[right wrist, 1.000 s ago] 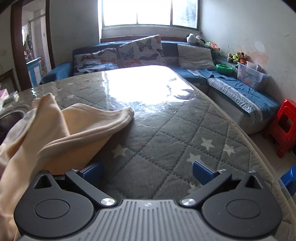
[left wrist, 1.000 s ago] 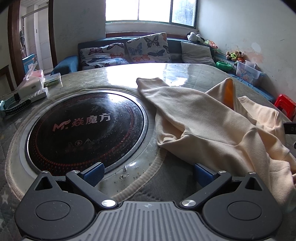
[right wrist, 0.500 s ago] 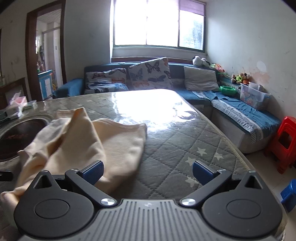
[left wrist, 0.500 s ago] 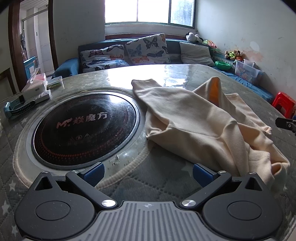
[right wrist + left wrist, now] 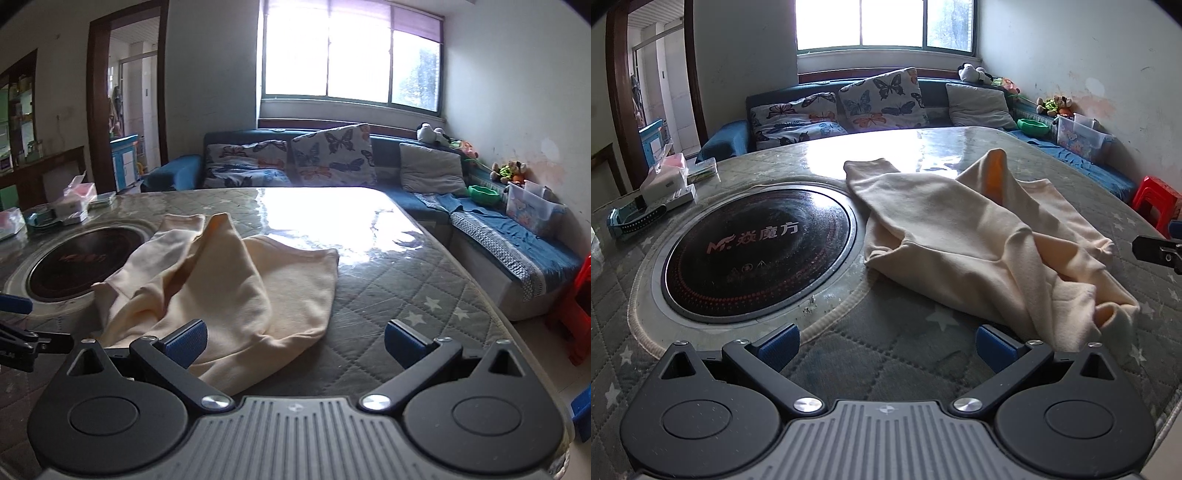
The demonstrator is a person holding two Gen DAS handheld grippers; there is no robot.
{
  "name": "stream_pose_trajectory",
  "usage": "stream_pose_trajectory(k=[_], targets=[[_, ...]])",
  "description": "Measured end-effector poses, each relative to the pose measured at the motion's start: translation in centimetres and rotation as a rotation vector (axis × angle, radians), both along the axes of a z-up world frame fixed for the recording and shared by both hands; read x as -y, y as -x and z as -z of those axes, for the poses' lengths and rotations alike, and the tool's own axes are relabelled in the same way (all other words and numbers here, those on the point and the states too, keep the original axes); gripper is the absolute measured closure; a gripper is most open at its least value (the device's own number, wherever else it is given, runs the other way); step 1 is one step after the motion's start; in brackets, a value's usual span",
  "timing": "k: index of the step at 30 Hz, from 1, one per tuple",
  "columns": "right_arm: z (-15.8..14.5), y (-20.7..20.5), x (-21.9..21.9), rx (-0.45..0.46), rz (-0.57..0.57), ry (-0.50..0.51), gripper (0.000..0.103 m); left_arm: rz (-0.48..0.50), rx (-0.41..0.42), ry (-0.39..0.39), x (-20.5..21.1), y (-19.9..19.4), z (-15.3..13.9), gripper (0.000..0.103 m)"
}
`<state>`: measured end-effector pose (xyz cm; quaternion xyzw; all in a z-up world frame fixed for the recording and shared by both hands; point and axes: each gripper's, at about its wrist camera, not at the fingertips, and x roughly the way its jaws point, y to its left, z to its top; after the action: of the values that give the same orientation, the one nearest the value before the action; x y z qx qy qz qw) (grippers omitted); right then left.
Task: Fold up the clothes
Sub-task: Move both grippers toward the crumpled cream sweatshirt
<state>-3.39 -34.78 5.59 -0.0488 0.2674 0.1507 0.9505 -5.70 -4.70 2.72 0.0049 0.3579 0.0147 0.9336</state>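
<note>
A cream-coloured garment [image 5: 979, 236] lies crumpled on the round table [image 5: 886, 369], just right of the black induction cooktop [image 5: 757, 247] set into the table's middle. One long part of it stretches toward the far side, its end [image 5: 871, 168] lying flat beside the cooktop's rim, and a fold stands up in a peak showing a more orange inner side [image 5: 993, 177]. From the right wrist view the same garment [image 5: 229, 273] spreads across the quilted, star-patterned table cover [image 5: 406, 288], with its near hem bunched just in front of that gripper's left finger.

The left gripper [image 5: 886, 341] hovers over the near edge of the table, its blue-padded jaws wide apart and holding nothing; the cloth's near corner lies just beside its right finger [image 5: 995, 345]. The right gripper [image 5: 293, 338] also has its jaws spread wide and empty, the garment's hem touching or nearly touching its left finger [image 5: 186, 338]; which, I cannot tell.

On the table's far left edge sit a tissue box [image 5: 665, 181] and a blue watch-like band [image 5: 631, 221]. Behind the table a blue sofa [image 5: 498, 229] runs along the walls with butterfly-print cushions [image 5: 882, 99], beneath a bright window [image 5: 351, 55]. A red plastic stool [image 5: 1156, 199] stands at the right.
</note>
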Motion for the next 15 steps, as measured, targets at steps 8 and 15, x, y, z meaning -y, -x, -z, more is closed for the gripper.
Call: stream_pose_trajectory(k=[8,15], targets=[[0.2,1.2,-0.6,-0.013,-0.059,0.004,0.0,0.012,-0.007,-0.036,1.2,0.9,-0.3,0.0],[0.2,1.8,-1.3,-0.012,-0.089,0.017,0.0,0.021,-0.018,-0.046,2.0,1.1,-0.4,0.0]])
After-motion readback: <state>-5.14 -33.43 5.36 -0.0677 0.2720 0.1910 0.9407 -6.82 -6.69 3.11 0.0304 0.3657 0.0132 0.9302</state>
